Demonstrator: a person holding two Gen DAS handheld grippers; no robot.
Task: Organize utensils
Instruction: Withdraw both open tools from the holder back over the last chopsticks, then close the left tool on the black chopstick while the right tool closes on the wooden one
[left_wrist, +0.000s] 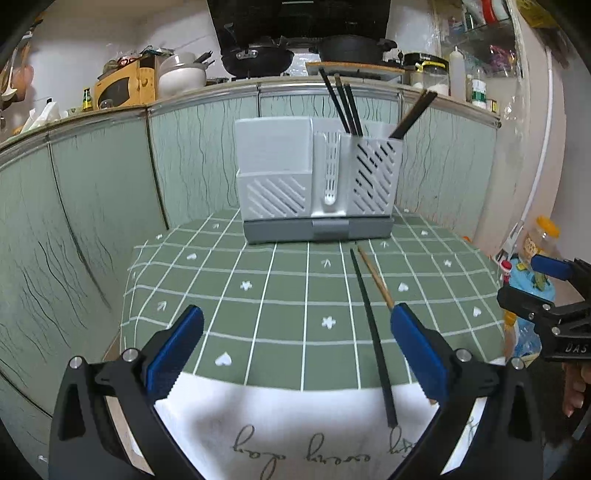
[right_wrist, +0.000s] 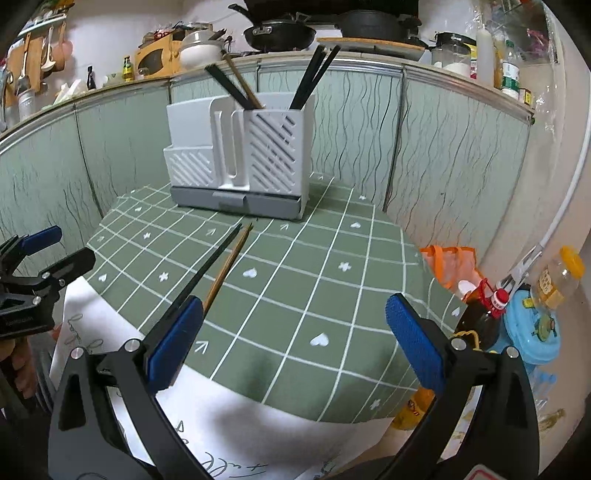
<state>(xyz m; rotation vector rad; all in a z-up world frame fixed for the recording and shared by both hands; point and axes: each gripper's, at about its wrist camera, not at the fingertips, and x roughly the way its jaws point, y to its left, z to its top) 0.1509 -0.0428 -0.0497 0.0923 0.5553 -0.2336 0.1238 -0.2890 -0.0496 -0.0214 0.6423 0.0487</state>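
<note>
both tongs, left gripper (left_wrist: 297, 321) and right gripper (right_wrist: 294, 314), hang open and empty over the cloth (left_wrist: 288, 295), where two chopsticks (left_wrist: 369, 314) lie before the holder (left_wrist: 314, 177), so next likely means pinching one.

I'm losing the wooden chopstick (left_wrist: 375, 278) near end behind my left gripper's (left_wrist: 297, 345) right finger; in the right wrist view it's slipping behind a blue pad. Holder (right_wrist: 240, 155) slots are hiding the lower parts of the standing chopsticks (left_wrist: 345, 107). Towel (left_wrist: 295, 432) lettering is getting cut off at frame bottom, unreadable.
</note>
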